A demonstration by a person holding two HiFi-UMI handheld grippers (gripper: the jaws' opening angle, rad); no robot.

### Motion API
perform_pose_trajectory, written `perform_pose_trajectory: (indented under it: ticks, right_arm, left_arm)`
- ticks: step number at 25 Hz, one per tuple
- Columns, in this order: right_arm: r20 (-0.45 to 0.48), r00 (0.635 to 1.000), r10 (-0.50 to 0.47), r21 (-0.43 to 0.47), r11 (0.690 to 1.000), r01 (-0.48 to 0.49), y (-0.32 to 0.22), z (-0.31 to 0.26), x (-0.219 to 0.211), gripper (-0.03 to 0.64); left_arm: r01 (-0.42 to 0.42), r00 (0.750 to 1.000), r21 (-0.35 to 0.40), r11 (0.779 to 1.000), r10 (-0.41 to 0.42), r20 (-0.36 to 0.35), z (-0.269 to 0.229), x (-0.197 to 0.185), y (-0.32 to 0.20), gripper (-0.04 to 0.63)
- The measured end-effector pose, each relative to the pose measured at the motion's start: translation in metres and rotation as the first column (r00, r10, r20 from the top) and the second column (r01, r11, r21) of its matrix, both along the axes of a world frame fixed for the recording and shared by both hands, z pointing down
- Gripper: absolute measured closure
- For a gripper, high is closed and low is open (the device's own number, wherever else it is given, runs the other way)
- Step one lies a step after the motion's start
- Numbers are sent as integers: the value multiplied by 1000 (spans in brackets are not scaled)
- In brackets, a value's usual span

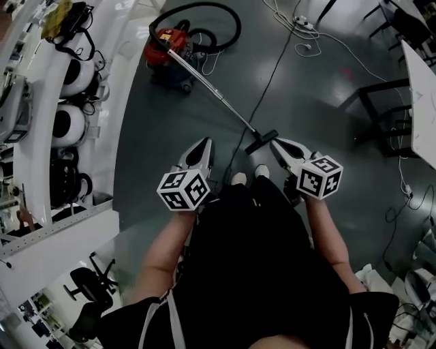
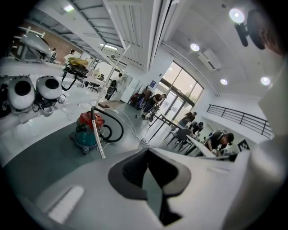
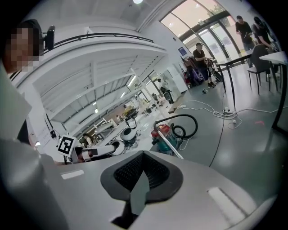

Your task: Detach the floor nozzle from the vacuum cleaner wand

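the floor nozzle (image 1: 261, 141) lies on the grey floor (image 1: 320, 95) just ahead of the person's shoes (image 1: 248, 175), a small dark piece at the near end of the wand (image 1: 208, 82). the wand's long axis runs slantwise away from the person, up and to the left in the head view, to the red and teal vacuum cleaner (image 1: 170, 53) with its black hose (image 1: 221, 17) looped behind it, well apart from the nozzle. both grippers are held out in front of the body and point forward and somewhat down. the right gripper (image 1: 277, 144) is plainly the nearer: its tip shows just beside the nozzle in the head view, while the left gripper (image 1: 204, 144) stands off to the nozzle's left, with bare floor between. whether the right tip is touching the nozzle or only over it i cannot tell from above. each gripper has its jaws pressed together with nothing between them, as the left gripper view (image 2: 147, 152) and the right gripper view (image 3: 143, 155) both show. by my reading the joint between nozzle and wand is the spot to reach, and neither gripper has hold of either part yet, so the detaching is not begun. the joint itself is too small and dark to make out, and part of the nozzle is cut off by the right gripper. in both gripper views the nozzle and the wand's lower end are hidden under the gripper's own body; only the far vacuum cleaner and the upper wand show there. a dark cable (image 1: 269, 82) crosses the floor near the wand and could be mistaken for it.
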State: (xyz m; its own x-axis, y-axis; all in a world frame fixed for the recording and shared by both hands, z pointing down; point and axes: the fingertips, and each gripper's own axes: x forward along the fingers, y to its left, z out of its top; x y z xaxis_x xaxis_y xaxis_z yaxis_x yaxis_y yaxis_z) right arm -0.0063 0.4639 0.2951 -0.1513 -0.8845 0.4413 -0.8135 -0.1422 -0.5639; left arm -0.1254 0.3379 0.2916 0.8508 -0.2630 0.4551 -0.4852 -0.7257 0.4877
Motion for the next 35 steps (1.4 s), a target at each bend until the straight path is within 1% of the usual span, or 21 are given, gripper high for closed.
perform_pose_trajectory:
  ticks: [4,5,7,9,12,15,17,22,28,31,33,35]
  right_arm:
    - [-11,996,-91,12,996,91,-18,-4,13,618]
    - [-8,994,-112,16,994,112,-22,-5,16,618]
    - [-9,988,-157,21,987,157,-25,-7,23,618]
    - [-23,981,-195,24,980,196,-29,-11,34,618]
    - [-32,972,-233,33,972,234,-38,-14,48,618]
    - [-24,963,-268,37,962,269,-45,-13,56,618]
    - [-28,954,-298,45,953,299,-50,-16,58,618]
    - [-60,930,-364,53,929,367,-62,-21,57,618]
    - [-47,918,-395,42,917,396,-58,-17,62,618]
    - [-13,917,-399,55,915,399,-63,-17,62,618]
    - [16,916,-401,72,914,399,-69,-17,60,618]
    - [20,913,-408,74,911,405,-75,-15,59,618]
  left_arm:
    - [49,999,31,998,-49,9,-3,12,-8,584]
    - [72,997,32,997,-72,6,-4,15,-10,584]
    - [134,991,9,991,-134,-17,-7,21,-11,584]
    - [179,983,-11,984,-179,-28,-8,29,-11,584]
    - [219,975,8,976,-219,-29,-14,40,-14,585]
    - [247,969,38,968,-246,-25,-17,44,-15,584]
    - [262,965,39,964,-261,-26,-19,45,-16,584]
    - [295,952,22,955,-292,-88,-27,41,-23,586]
    - [319,947,21,948,-317,-55,-21,43,-22,584]
    - [341,939,11,940,-340,-57,-23,41,-27,586]
    - [348,937,13,937,-347,-44,-22,38,-30,586]
    - [351,936,18,936,-350,-32,-21,36,-33,586]
